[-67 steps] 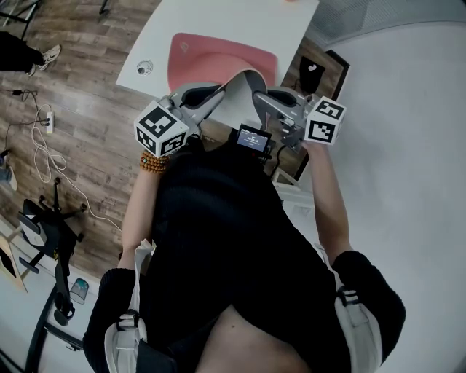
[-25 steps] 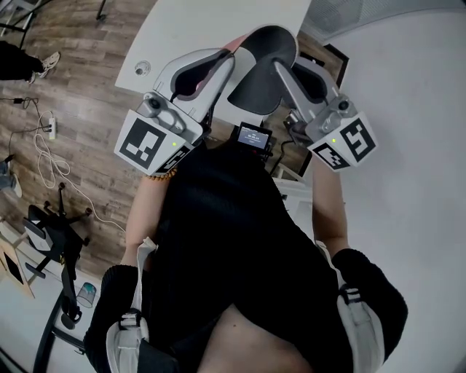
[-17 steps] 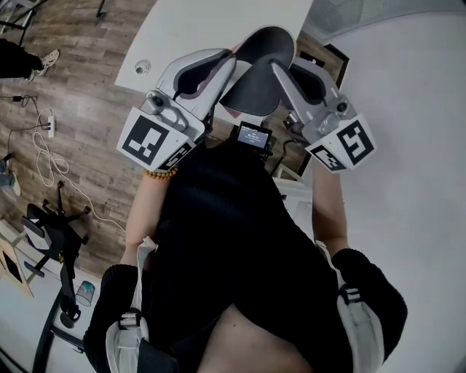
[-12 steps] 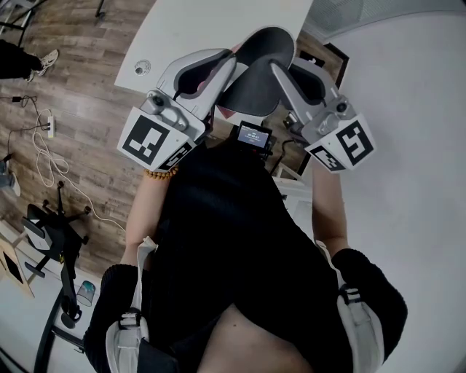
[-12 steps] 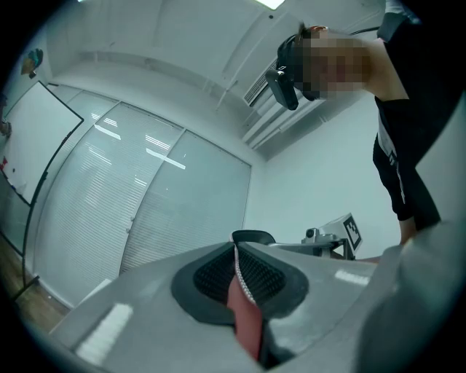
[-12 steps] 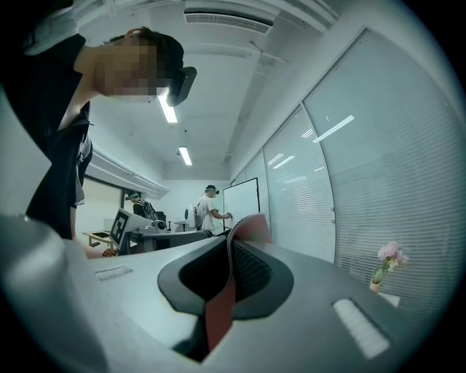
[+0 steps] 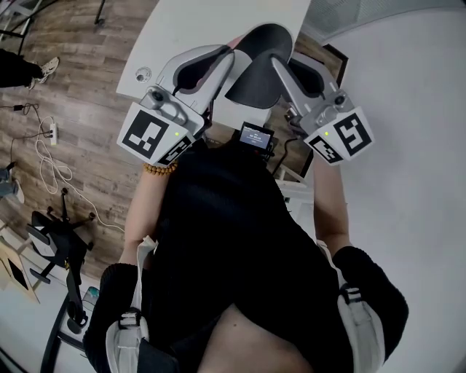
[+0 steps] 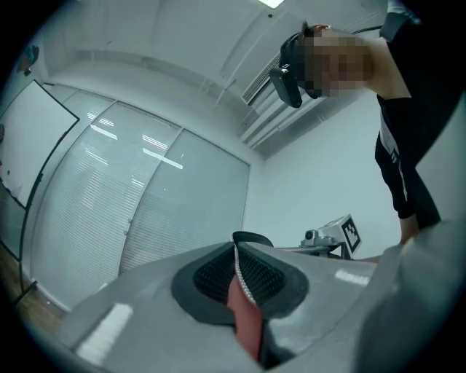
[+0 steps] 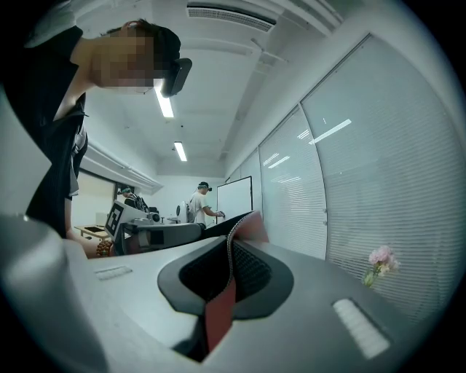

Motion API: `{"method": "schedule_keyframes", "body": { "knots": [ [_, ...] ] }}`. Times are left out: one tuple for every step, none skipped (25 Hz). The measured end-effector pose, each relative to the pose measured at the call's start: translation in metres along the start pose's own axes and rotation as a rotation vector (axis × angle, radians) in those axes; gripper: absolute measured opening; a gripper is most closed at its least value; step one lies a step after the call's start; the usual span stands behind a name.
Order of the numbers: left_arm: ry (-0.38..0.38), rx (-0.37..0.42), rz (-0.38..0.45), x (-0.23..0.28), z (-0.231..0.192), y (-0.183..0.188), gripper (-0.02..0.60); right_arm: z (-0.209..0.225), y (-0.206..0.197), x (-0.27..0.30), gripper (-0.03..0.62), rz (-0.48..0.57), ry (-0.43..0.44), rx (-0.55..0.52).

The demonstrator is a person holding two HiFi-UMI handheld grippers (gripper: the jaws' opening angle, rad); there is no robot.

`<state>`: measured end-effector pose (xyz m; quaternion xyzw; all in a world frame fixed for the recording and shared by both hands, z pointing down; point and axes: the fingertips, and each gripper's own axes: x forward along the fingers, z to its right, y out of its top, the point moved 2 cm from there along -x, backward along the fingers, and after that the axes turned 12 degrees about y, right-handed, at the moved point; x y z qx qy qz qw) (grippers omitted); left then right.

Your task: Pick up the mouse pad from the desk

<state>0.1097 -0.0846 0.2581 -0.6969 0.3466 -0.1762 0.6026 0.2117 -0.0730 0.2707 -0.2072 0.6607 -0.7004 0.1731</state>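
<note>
I see the pad [image 7: 258,71] with the left gripper [image 7: 227,61] on its left edge and the right gripper [image 7: 279,64] on its right. The table [image 7: 211,22] lies beyond them.

Camera layout: one head view, two tool views.
The head view looks steeply down past the wearer's torso [image 7: 218,240] to the counter [image 7: 211,25]. The left tool [image 8: 237,266] view and the right tool [image 9: 229,262] view sit close behind their jaws, tilted up toward the ceiling [image 9: 218,44] and a glass wall [image 8: 145,204]. All three share the mouse pad [image 7: 258,76]; each tool view catches the other tool's marker cube [image 8: 349,233].
</note>
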Motion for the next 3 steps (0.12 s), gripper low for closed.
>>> {"method": "schedule_keyframes", "body": {
  "knots": [
    [-0.003,0.002,0.0,0.001,0.0002,0.0,0.018,0.0018,0.0002,0.0001,0.04,0.0,-0.004,-0.005],
    [-0.005,0.003,0.0,0.0018,0.0004,0.0,0.018,0.0035,0.0005,0.0004,0.04,-0.001,-0.008,-0.01],
    [-0.008,0.005,0.0,0.0026,0.0008,-0.0001,0.018,0.0052,0.0009,0.0007,0.04,-0.001,-0.011,-0.016]
  ]
}}
